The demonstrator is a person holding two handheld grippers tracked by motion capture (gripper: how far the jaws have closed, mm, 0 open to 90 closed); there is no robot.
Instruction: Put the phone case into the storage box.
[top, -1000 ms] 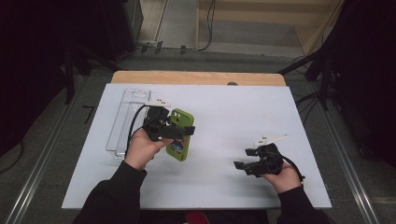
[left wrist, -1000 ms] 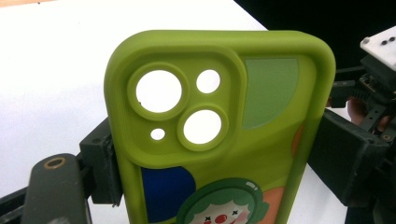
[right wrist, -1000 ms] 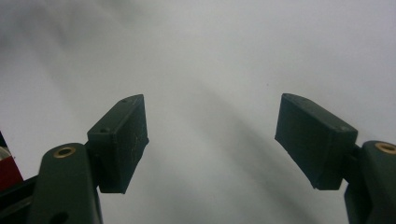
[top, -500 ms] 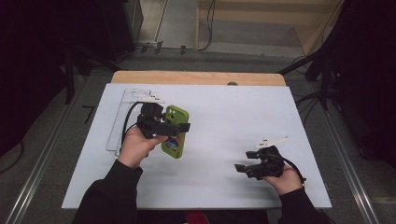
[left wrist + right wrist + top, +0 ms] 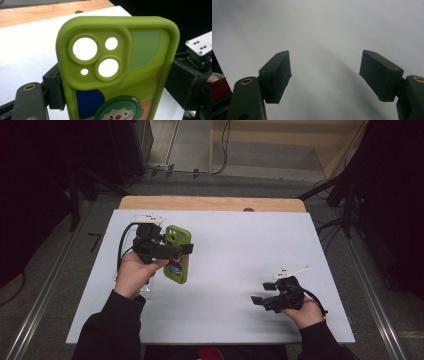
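In the high view the left gripper (image 5: 186, 249) sits in the upper left part of the white table (image 5: 240, 250), held in the person's left hand (image 5: 134, 274), and its jaws are clamped across the two long edges of a green phone case (image 5: 178, 254). The case hangs lengthwise, camera cut-outs toward the far edge of the table, and seems lifted clear of the surface, though the gap beneath it is hard to judge from above. In the left gripper view the case (image 5: 120, 72) stands upright in the middle of the frame with one black pad pressed on its left edge and the other on its right; a blue patch and a clown face show near the bottom. The right gripper (image 5: 258, 300) rests low in the lower right of the high view, well apart from the case. In the right gripper view its jaws stand wide apart with bare white table between them
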